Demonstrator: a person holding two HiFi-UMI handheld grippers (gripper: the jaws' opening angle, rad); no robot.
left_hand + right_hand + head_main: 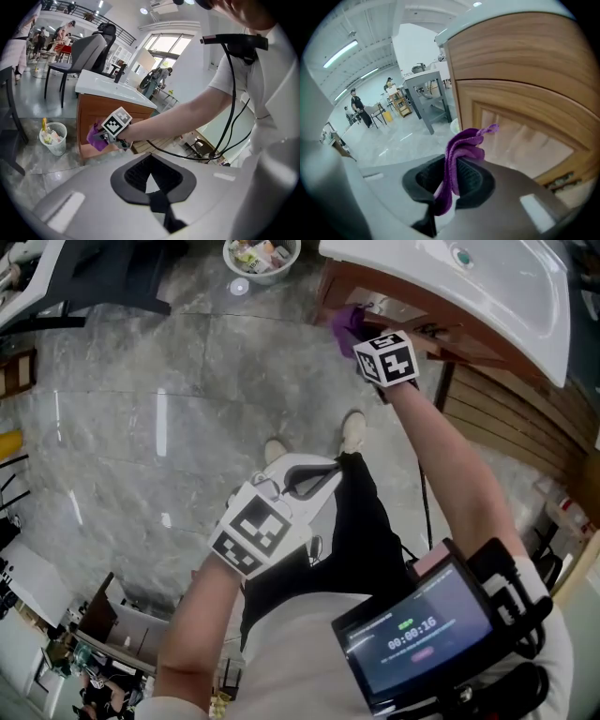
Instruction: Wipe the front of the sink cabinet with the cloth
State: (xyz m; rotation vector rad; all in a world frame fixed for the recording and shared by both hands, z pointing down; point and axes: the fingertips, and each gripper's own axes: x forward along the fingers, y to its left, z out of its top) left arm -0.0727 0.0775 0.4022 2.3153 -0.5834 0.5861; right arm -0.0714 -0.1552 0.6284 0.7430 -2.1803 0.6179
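A purple cloth (461, 150) is pinched in my right gripper (452, 180), which is shut on it. The cloth's loose fold sticks out past the jaws and meets the recessed panel of the wooden sink cabinet (525, 61). From the head view, the right gripper (370, 338) holds the cloth (345, 322) against the cabinet's front (487, 390), near its upper left corner. My left gripper (314, 479) hangs low by the person's thigh, away from the cabinet. Its jaws are shut with nothing in them (150, 180). It looks toward the cloth (96, 138) and cabinet (93, 110).
A white sink basin (487, 287) tops the cabinet. A mesh wastebasket (261, 257) stands on the grey marble floor to the cabinet's left. The person's shoes (353, 430) are just before the cabinet. A black cable (424, 502) hangs by the right arm. A grey table (424, 89) stands farther off.
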